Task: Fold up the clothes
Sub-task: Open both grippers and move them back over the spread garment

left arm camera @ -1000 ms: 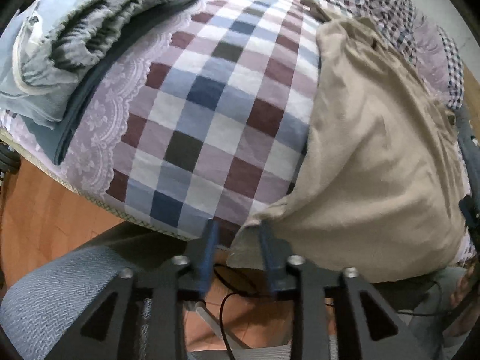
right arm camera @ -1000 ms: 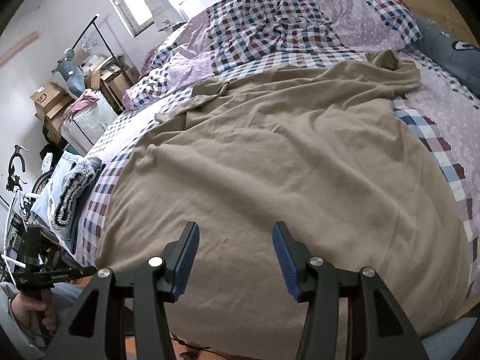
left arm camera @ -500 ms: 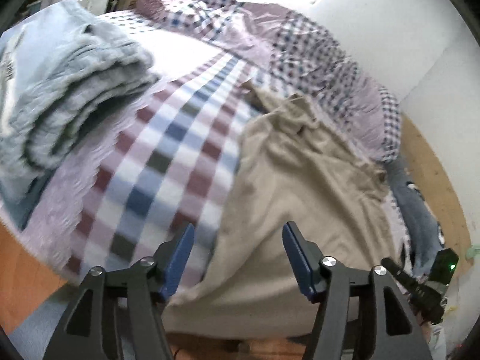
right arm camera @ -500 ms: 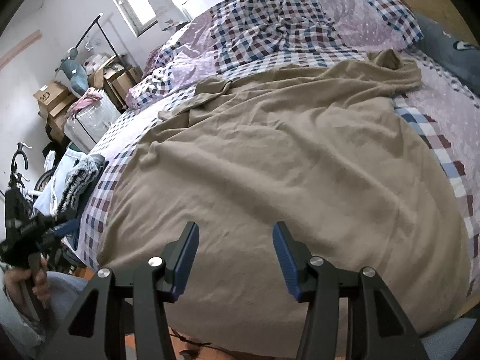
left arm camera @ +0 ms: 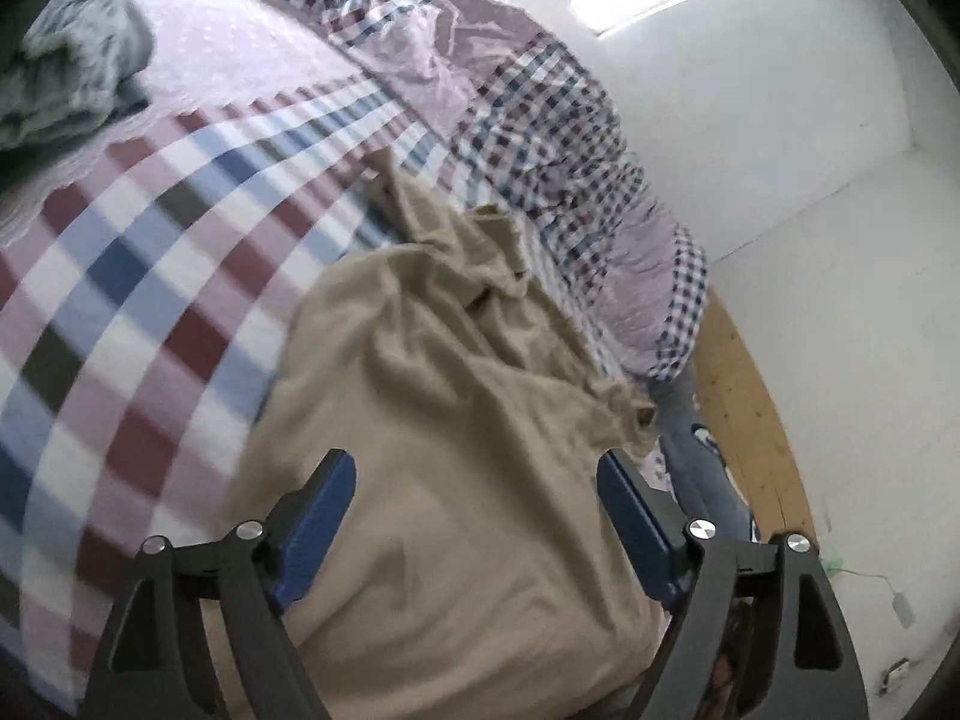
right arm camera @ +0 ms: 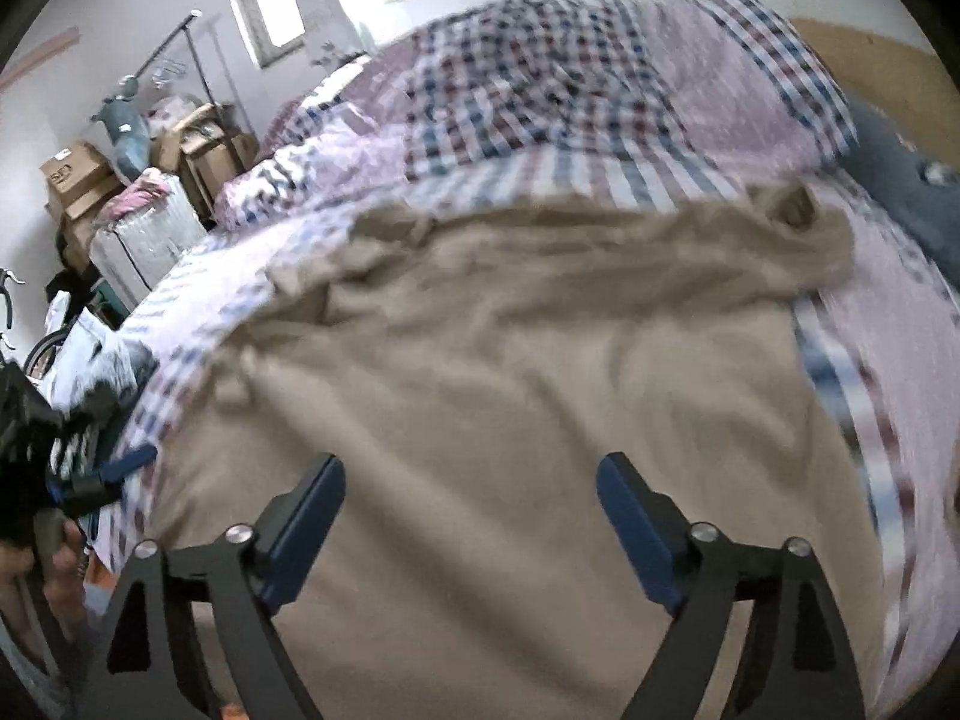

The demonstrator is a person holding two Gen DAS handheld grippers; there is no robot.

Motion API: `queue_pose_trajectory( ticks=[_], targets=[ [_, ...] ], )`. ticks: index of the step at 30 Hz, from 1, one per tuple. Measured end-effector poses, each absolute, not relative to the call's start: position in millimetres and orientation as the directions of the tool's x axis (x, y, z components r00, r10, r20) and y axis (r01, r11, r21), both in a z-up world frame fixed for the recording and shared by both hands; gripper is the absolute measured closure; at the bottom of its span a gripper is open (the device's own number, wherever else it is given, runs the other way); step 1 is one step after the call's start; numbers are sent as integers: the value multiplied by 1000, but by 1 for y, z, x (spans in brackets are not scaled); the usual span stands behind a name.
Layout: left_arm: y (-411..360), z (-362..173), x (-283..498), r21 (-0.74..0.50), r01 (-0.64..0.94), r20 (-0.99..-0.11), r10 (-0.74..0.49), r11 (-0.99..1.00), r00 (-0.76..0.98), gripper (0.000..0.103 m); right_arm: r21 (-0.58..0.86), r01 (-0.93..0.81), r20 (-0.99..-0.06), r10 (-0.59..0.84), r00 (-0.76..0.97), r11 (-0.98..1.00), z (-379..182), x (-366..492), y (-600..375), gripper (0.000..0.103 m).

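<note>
Right wrist view: checked bed [right arm camera: 600,174] fills the frame, tan garment [right arm camera: 510,390] spread over its near half, wrinkled at the far edge. Folded stack [left arm camera: 72,78] sits at the bed's left corner, well apart. Right gripper [right arm camera: 471,501] spread wide, empty, above the cloth. Left gripper [left arm camera: 477,498] likewise released, over the garment's near-left part. Fabric looks light, limp and will sag; best pinched at a hem or corner, not mid-panel.
</note>
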State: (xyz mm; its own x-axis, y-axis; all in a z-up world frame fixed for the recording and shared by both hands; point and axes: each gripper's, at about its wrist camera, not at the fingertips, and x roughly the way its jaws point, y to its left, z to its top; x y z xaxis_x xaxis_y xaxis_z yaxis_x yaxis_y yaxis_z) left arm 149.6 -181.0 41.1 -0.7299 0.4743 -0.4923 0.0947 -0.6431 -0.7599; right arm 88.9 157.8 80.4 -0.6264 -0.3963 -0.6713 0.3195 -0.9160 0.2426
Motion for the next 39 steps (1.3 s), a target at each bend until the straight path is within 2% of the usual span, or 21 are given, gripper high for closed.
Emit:
queue_pose_trajectory(
  ticks=[4, 8, 10, 13, 17, 24, 28, 30, 31, 32, 33, 35, 36, 37, 39],
  targets=[
    [-174, 44, 137, -767, 84, -479, 482, -636, -733, 1, 314, 378, -593, -491, -638, -871, 94, 46, 147, 0],
    [-171, 43, 128, -787, 85, -462, 494, -611, -736, 1, 391, 357, -544, -526, -654, -848, 77, 14, 149, 0],
    [-171, 42, 124, -788, 94, -466, 490, -608, -737, 1, 427, 332, -563, -534, -630, -841, 58, 8, 153, 0],
    [-172, 46, 115, -777, 101, -471, 469, -621, -747, 1, 446, 277, -642, -520, -564, -851, 36, -7, 154, 0],
    [-180, 66, 90, -709, 127, -498, 365, -694, -787, 1, 432, 268, -647, -503, -572, -861, 41, -15, 156, 0],
    [-178, 101, -1, -562, 113, -579, 291, -820, -761, 1, 482, 274, -597, -541, -592, -832, 59, -14, 175, 0],
    [-182, 99, -47, -492, 142, -653, 256, -859, -713, 1, 498, 246, -594, -534, -602, -831, 61, -18, 184, 0],
    [-187, 89, -68, -450, 179, -703, 223, -875, -675, 4, 507, 224, -596, -527, -606, -832, 60, -20, 190, 0],
    [-189, 83, -77, -424, 202, -730, 201, -883, -654, 10, 511, 216, -597, -524, -607, -832, 59, -22, 192, 0],
    [-193, 75, -85, -404, 231, -757, 181, -885, -628, 23, 515, 207, -598, -521, -609, -832, 59, -23, 194, 0],
    [-197, 66, -92, -385, 262, -784, 163, -885, -599, 29, 517, 202, -598, -520, -610, -832, 58, -24, 195, 0],
    [-204, 50, -104, -350, 316, -827, 133, -882, -546, 52, 521, 194, -600, -518, -610, -832, 57, -25, 197, 0],
    [-207, 43, -108, -338, 336, -843, 124, -879, -524, 55, 520, 193, -601, -517, -609, -832, 57, -25, 198, 0],
    [-210, 36, -113, -326, 357, -857, 114, -876, -502, 63, 520, 194, -602, -518, -608, -832, 57, -25, 198, 0],
    [-213, 30, -119, -306, 365, -865, 97, -879, -492, 67, 517, 199, -603, -519, -606, -832, 56, -25, 196, 0]
  ],
)
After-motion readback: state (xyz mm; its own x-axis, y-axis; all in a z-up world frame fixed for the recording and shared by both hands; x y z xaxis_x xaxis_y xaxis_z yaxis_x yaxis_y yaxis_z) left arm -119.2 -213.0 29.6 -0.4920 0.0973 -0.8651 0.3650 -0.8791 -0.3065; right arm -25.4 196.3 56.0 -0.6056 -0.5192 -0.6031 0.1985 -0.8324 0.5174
